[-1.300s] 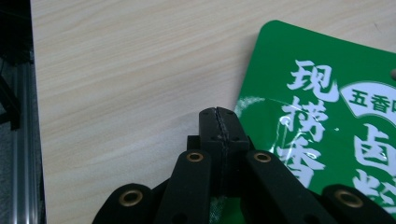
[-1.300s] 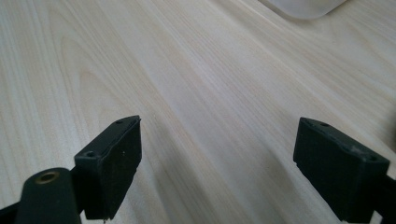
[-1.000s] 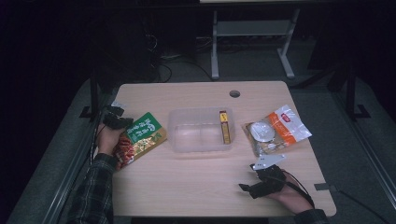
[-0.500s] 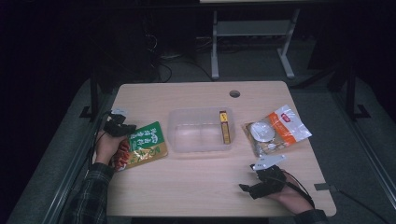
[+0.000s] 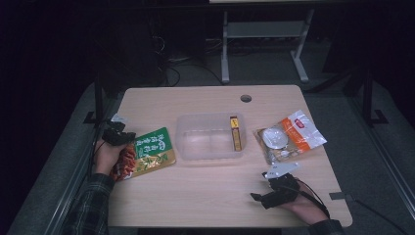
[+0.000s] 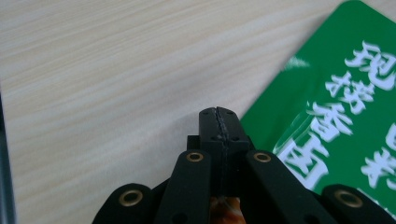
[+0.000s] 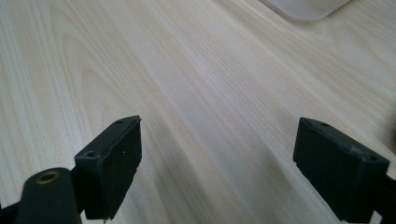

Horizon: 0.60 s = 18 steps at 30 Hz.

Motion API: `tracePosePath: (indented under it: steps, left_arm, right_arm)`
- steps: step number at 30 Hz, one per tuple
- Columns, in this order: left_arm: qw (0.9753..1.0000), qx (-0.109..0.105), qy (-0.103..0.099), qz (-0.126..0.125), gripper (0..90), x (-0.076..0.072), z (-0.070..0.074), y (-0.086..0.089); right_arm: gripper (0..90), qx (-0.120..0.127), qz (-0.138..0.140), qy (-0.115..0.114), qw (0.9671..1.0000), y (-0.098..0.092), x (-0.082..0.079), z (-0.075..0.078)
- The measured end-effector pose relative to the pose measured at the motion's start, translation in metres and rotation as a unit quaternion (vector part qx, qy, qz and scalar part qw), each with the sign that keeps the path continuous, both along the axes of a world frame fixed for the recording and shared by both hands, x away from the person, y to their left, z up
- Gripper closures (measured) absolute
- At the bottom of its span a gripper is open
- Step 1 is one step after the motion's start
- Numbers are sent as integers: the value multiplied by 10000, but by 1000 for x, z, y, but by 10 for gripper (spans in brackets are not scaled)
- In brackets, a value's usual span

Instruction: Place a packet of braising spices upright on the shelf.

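One green packet (image 5: 152, 152) lower, leftward since earlier.

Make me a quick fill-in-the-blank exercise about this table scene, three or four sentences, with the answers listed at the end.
1. The left tongs have their jaws ____.
2. The right tongs have their jaws ____ over bare table.
3. The green snack bag lies to the ____ of the clear plastic container in the high view.
4. The yellow packet lies ____ the container.

Missing words: shut; open; left; inside
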<state>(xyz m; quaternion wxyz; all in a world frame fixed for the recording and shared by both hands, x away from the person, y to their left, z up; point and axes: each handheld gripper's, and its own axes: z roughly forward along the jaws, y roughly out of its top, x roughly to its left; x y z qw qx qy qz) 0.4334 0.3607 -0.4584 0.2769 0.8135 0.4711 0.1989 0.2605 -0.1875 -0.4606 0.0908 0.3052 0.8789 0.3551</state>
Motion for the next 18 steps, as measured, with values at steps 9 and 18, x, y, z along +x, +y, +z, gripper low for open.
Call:
tracePosePath:
  steps: [9, 18]
  left_arm:
    - [9999, -72, -11, 115, 900, -19, -1, 17]
    - [9999, -18, -49, -137, 900, -46, 0, 11]
  right_arm:
    - [150, 2, 11, -28, 10000, -1, -1, 1]
    - [150, -25, 25, -27, 10000, 1, -1, 1]
